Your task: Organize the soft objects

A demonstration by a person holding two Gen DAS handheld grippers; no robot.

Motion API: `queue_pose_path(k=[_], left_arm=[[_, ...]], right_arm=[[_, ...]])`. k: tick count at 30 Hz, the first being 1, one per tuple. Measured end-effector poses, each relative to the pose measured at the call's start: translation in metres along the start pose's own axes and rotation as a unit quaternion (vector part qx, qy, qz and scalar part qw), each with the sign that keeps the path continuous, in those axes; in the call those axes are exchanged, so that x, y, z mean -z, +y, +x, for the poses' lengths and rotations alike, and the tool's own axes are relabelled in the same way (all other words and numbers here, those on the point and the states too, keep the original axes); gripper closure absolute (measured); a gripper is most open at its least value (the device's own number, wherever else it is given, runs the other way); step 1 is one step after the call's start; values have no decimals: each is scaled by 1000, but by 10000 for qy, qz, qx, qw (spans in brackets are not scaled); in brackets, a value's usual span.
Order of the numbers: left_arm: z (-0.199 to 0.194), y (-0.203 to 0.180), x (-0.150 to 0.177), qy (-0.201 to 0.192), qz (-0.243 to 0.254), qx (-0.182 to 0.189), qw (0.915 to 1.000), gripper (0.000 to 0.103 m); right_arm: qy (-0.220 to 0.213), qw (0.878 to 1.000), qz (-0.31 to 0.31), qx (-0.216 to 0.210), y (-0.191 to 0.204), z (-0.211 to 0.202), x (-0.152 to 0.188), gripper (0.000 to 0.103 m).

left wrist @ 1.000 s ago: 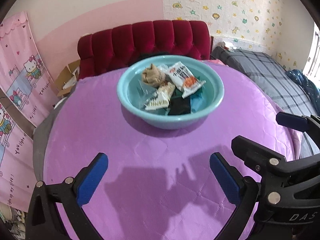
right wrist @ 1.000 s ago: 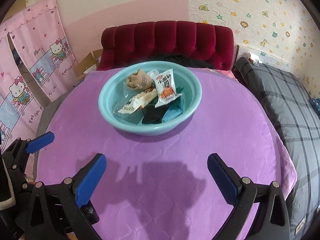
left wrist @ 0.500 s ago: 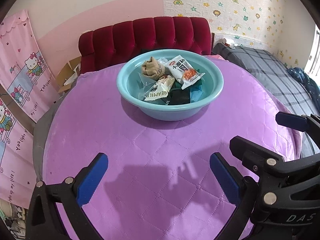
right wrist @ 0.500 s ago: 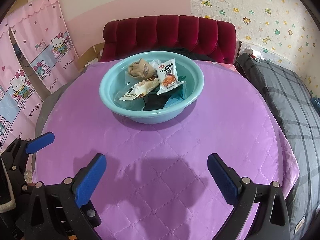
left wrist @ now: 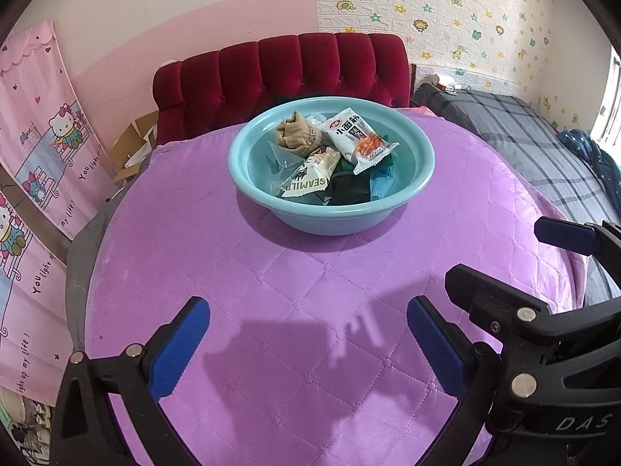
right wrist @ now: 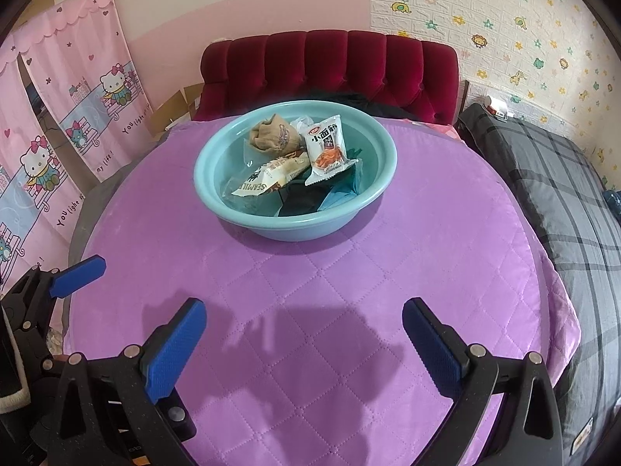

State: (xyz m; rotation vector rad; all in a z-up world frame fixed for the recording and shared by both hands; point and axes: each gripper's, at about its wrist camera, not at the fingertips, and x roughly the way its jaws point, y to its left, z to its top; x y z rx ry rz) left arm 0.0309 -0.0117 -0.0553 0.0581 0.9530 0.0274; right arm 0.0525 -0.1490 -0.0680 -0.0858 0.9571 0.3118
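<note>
A light blue basin [left wrist: 330, 219] [right wrist: 240, 213] sits toward the far side of a round purple quilted table [left wrist: 310, 310] [right wrist: 310, 310]. In it lie a rolled tan sock [left wrist: 297, 136] [right wrist: 273, 136], a white snack packet with red print [left wrist: 357, 138] [right wrist: 328, 149], a beige snack packet [left wrist: 310, 178] [right wrist: 271, 176], a clear bag, and dark and teal cloths [left wrist: 349, 190] [right wrist: 306, 200]. My left gripper [left wrist: 308, 343] is open and empty over the near table. My right gripper [right wrist: 304, 339] is open and empty beside it, to its right.
A red tufted sofa back [left wrist: 279, 73] [right wrist: 330, 66] stands behind the table. A grey plaid bed [left wrist: 524, 143] [right wrist: 562, 194] lies to the right. Pink cartoon curtains [left wrist: 42, 147] [right wrist: 58, 116] hang at the left, with cardboard boxes [left wrist: 134, 147] on the floor.
Both grippers have pulled back and risen a little, so the basin sits slightly farther and higher in both views. Both stay open. Nothing in the basin has moved.
</note>
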Motion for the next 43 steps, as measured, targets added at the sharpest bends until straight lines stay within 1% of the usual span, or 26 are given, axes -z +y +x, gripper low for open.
queue_pose_path(k=[43], left_arm=[[1, 0, 1, -6, 4, -16, 10000, 0]], right_arm=[[-33, 10000, 17, 4, -1, -3, 3, 0]])
